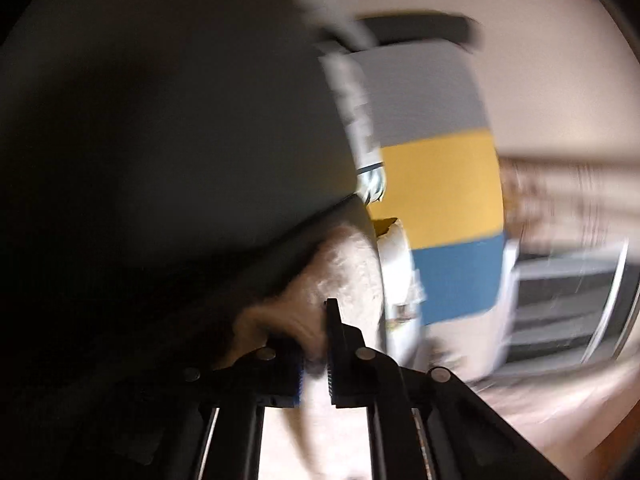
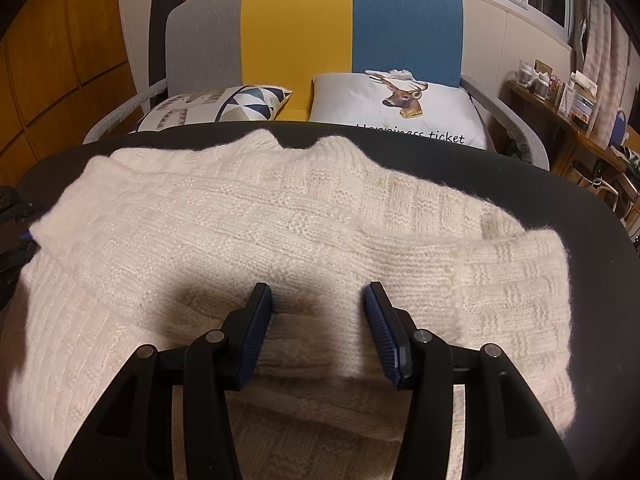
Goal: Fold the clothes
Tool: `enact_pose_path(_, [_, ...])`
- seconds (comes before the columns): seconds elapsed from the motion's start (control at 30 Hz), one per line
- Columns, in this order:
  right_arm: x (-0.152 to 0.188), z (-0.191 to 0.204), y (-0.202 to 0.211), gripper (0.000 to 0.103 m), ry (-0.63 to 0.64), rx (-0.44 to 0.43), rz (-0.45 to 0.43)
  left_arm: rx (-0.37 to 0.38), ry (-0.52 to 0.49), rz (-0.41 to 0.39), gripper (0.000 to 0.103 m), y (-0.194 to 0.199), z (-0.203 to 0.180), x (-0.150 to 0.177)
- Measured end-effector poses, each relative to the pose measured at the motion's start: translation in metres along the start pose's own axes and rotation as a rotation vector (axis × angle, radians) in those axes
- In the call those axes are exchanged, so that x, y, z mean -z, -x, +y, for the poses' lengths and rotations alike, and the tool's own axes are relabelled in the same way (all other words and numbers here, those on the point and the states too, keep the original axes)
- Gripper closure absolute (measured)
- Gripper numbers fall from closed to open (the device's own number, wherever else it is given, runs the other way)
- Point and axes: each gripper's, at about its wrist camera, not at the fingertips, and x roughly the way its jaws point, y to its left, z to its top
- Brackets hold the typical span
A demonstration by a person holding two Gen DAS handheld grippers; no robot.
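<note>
A cream knitted sweater [image 2: 280, 220] lies spread over a dark round table [image 2: 520, 184], with a sleeve folded across its left part. My right gripper [image 2: 318, 312] is open, its blue-padded fingers [image 2: 258, 320] low over the sweater's front middle and a ridge of knit between them. The left wrist view is blurred. There my left gripper [image 1: 316, 340] is shut on a bunch of the cream sweater [image 1: 348, 272] at the table's edge [image 1: 160, 120]. A dark shape with a blue spot [image 2: 24, 238] at the sweater's left edge looks like that gripper.
Behind the table stands a sofa [image 2: 352, 24] with grey, yellow and blue panels and two pillows [image 2: 224, 104] [image 2: 400, 108]. A cluttered wooden shelf [image 2: 560, 96] is at the right and wooden cabinet doors [image 2: 60, 60] at the left.
</note>
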Motion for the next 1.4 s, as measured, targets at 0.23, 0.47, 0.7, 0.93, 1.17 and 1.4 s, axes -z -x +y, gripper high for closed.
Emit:
enact_pose_path(0.23, [0.000, 0.004, 0.000, 0.050, 0.014, -0.010, 0.009, -0.137, -0.215, 0.026, 0.097, -0.006, 0.005, 0.017])
enact_pose_path(0.47, [-0.013, 0.002, 0.003, 0.050, 0.044, -0.031, 0.063, 0.110, -0.060, 0.102, 0.095, 0.022, 0.005, 0.006])
enact_pose_path(0.7, [-0.037, 0.020, 0.015, 0.050, 0.118, -0.070, 0.010, 0.094, -0.104, 0.168, 0.092, 0.049, 0.012, 0.014])
enact_pose_path(0.93, [-0.031, 0.023, -0.004, 0.050, 0.093, -0.077, 0.042, 0.226, -0.096, 0.147, 0.083, 0.019, -0.028, -0.033])
enact_pose_path(1.17, [-0.013, 0.010, -0.006, 0.045, 0.040, -0.104, 0.022, -0.004, -0.200, 0.224, 0.101, -0.034, 0.014, -0.019])
enact_pose_path(1.4, [-0.018, -0.005, 0.009, 0.042, -0.076, -0.234, 0.032, 0.126, -0.087, 0.216, 0.086, 0.011, 0.022, -0.038])
